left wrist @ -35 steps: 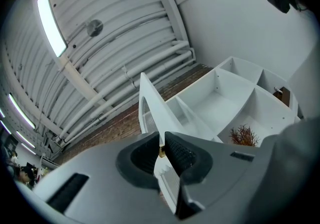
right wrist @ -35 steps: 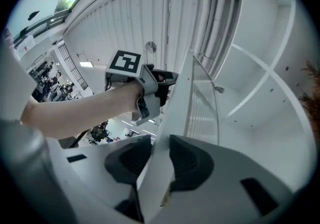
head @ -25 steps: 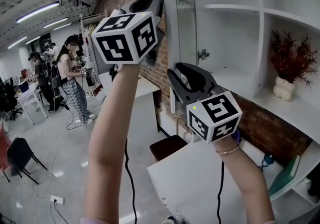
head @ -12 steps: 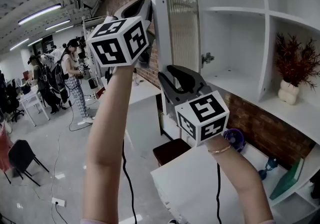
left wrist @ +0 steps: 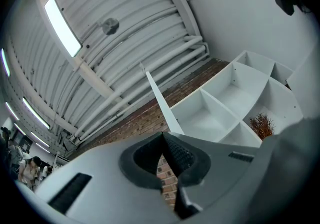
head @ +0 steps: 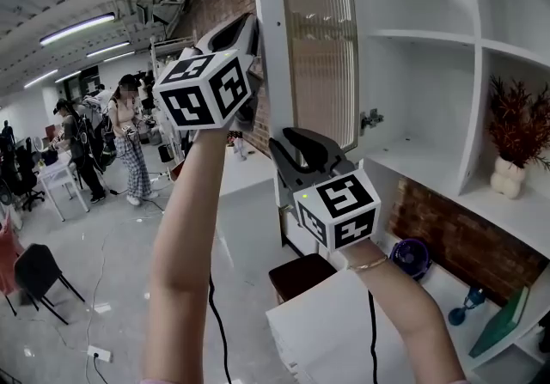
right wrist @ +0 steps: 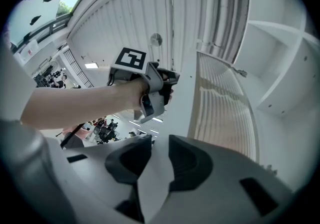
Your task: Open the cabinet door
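The cabinet door (head: 318, 47), ribbed glass in a white frame, stands swung well out from the white cabinet (head: 430, 39). My right gripper (head: 285, 157) is at the door's free edge low down. In the right gripper view the white frame (right wrist: 182, 102) runs between the pads of that gripper (right wrist: 160, 155), whose jaws have just been closing on it. My left gripper (head: 252, 37) is higher, on the door's outer side, with its tips against the frame. It also shows in the right gripper view (right wrist: 167, 85). In its own view the left gripper (left wrist: 164, 143) is shut with nothing between the pads.
A white vase of red dried plants (head: 516, 142) stands on the right shelf. Below are a white desk (head: 344, 322), a purple fan (head: 411, 258) and a brown stool (head: 301, 275). People (head: 129, 142) stand at the back left, and a black chair (head: 34, 266) is lower left.
The door has swung further out, showing more of its ribbed glass and the shelves behind. Both grippers have moved with its edge.
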`<action>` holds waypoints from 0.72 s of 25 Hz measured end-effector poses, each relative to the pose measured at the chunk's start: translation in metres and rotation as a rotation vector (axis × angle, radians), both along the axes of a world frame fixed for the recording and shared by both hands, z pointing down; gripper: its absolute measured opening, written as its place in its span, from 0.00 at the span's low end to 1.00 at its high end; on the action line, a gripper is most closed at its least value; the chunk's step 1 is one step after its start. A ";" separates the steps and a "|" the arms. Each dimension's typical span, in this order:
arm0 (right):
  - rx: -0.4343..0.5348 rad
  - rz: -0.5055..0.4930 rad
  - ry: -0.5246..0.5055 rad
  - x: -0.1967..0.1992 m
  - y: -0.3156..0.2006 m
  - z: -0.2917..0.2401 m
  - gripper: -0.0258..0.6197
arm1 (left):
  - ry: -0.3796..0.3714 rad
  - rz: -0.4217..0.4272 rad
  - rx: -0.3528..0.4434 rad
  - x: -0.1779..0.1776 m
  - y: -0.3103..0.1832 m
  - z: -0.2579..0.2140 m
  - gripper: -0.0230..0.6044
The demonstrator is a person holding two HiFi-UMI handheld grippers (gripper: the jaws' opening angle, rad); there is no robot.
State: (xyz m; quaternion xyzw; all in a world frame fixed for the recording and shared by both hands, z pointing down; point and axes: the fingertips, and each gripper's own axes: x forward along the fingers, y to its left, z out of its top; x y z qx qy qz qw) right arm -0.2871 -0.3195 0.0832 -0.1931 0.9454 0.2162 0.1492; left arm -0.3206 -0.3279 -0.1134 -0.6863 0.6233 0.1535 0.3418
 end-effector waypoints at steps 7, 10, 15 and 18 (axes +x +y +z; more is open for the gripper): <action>0.002 -0.001 0.008 -0.028 -0.006 0.002 0.15 | 0.039 -0.005 0.001 -0.030 0.001 0.002 0.04; -0.007 0.005 0.017 -0.038 -0.015 0.005 0.14 | 0.020 0.003 -0.018 -0.032 -0.006 0.004 0.04; -0.016 0.024 0.016 -0.054 -0.029 0.012 0.13 | -0.021 0.000 -0.020 -0.029 -0.010 0.007 0.06; -0.008 0.033 0.005 -0.056 -0.031 0.011 0.11 | -0.035 -0.019 -0.023 -0.032 -0.011 0.008 0.06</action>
